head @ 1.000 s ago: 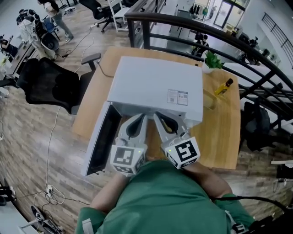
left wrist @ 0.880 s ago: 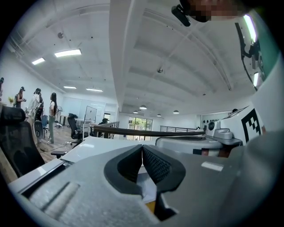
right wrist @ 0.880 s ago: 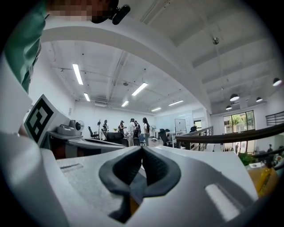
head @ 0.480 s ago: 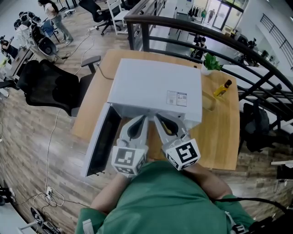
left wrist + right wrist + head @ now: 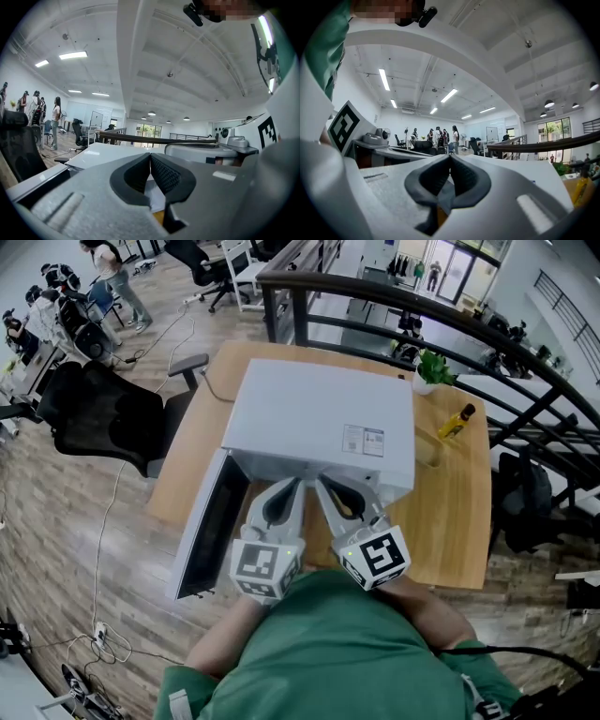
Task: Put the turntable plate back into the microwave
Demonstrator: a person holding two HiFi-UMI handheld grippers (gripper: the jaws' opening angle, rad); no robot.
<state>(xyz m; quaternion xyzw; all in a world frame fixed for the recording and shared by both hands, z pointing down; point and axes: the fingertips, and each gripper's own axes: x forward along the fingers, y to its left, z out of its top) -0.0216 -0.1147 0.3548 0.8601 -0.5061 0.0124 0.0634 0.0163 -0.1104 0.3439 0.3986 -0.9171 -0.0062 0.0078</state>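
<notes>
**Open microwave (image 5: 319, 423) on a wooden counter (image 5: 459, 512)**

The door (image 5: 206, 531) is swung open at left; a yellow bottle (image 5: 458, 418) and a plant (image 5: 435, 365) stand near the far right corner. Plank floor (image 5: 56, 521), a black office chair (image 5: 98, 418) and a dark railing (image 5: 394, 296) surround the counter. The left hand-held gripper (image 5: 293, 481) and the right hand-held gripper (image 5: 319, 476), both clenched and empty, face the cavity, which the microwave's top hides; the turntable plate cannot be made out.
</notes>
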